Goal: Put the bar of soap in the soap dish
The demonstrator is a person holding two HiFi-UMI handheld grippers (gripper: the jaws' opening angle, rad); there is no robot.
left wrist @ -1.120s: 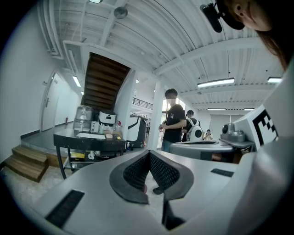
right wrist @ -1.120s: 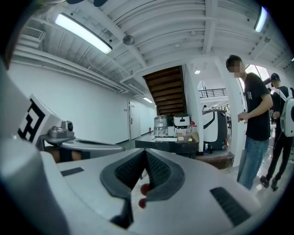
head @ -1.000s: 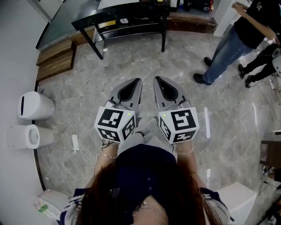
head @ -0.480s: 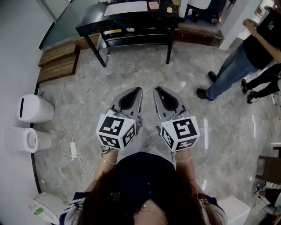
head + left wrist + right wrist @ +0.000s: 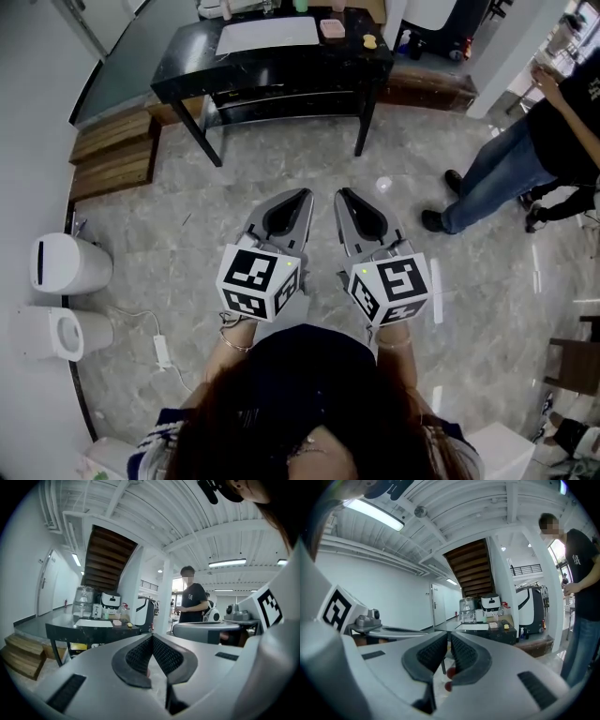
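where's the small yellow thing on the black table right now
In the head view, the small yellow thing sits near the black table's right end, just right of the pink square item.

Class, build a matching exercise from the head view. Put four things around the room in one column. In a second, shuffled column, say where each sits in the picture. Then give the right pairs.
Things:
1. black table
2. wooden steps
3. white bins
4. bystander in jeans

Places in the head view:
A. right edge, standing on the floor
B. left edge, against the wall
C. top centre
D. upper left, beside the table

Pairs: 1-C, 2-D, 3-B, 4-A.
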